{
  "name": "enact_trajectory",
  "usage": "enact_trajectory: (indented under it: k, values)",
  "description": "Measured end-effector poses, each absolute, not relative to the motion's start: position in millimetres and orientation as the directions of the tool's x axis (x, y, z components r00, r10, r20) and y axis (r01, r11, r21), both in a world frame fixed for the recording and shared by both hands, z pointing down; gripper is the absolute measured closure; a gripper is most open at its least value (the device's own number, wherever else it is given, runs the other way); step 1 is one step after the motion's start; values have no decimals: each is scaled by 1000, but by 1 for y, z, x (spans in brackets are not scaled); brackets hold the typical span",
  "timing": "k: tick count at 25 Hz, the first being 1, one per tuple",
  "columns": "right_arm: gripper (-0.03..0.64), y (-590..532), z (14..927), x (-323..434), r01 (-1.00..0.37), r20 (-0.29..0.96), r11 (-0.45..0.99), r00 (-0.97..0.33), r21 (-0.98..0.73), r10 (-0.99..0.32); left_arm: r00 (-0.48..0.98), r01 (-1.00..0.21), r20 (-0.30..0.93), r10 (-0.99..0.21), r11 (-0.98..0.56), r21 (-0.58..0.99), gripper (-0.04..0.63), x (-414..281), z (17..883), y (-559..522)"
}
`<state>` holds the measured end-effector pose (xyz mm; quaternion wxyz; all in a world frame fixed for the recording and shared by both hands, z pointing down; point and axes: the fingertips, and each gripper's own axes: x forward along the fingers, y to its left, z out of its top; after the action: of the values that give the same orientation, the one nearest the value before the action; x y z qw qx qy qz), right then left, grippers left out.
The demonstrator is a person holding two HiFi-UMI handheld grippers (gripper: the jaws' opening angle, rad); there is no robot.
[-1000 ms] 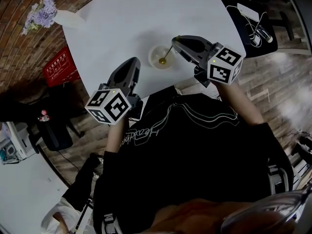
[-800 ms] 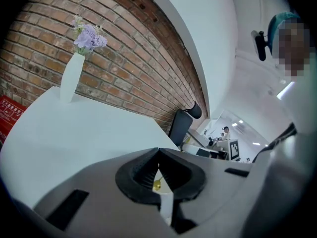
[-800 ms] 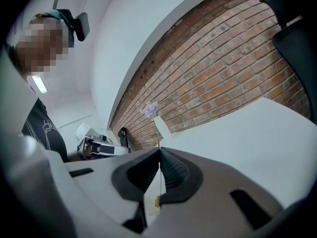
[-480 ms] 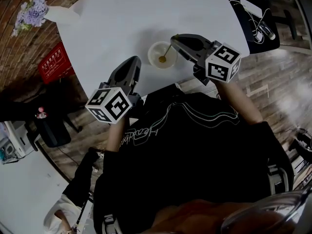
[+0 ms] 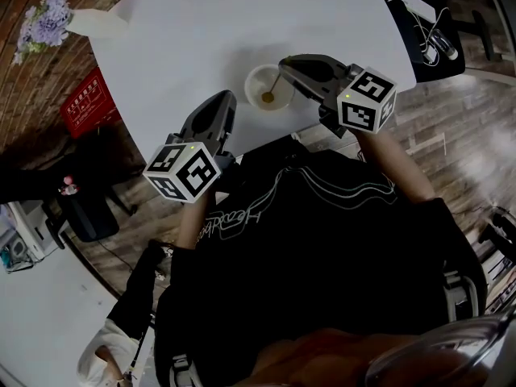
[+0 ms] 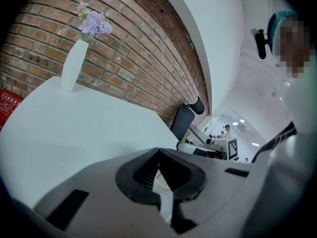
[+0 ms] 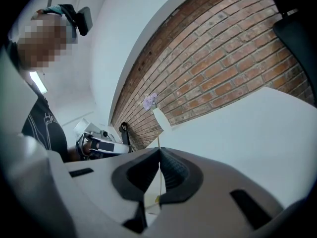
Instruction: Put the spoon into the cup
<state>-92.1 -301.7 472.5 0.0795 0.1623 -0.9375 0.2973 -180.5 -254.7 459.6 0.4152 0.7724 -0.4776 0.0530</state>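
A white cup (image 5: 260,81) stands on the round white table (image 5: 210,31) near its front edge. A gold spoon (image 5: 269,97) has its bowl inside the cup, and its thin handle slants up to my right gripper (image 5: 282,63), which is shut on the handle. In the right gripper view the handle (image 7: 159,155) runs as a thin line between the closed jaws of my right gripper (image 7: 159,151). My left gripper (image 5: 226,100) hovers at the table edge left of the cup, shut on nothing. In its own view my left gripper (image 6: 158,153) hides most of the cup.
A white vase with purple flowers (image 5: 87,24) lies far left on the table, also in the left gripper view as the vase (image 6: 73,63). A red crate (image 5: 89,103) sits on the floor beyond the table edge. A black chair with cables (image 5: 423,22) stands at right.
My right gripper has edged slightly toward the cup with the spoon in it. The left gripper has kept its place.
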Motion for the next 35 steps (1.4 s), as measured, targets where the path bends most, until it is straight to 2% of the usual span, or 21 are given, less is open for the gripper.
enact_trajectory:
  k: [22,35]
  values:
    - [617,-306,488,-89,-387,296,791,-916,-474,-271,548,-773,488,-679,-188,606,592,-178,473,-250]
    - [616,-312,494,-85,-388,265,744,-921,-544,-286,552,-771,497,-670,-183,609,592,-177,478,-251]
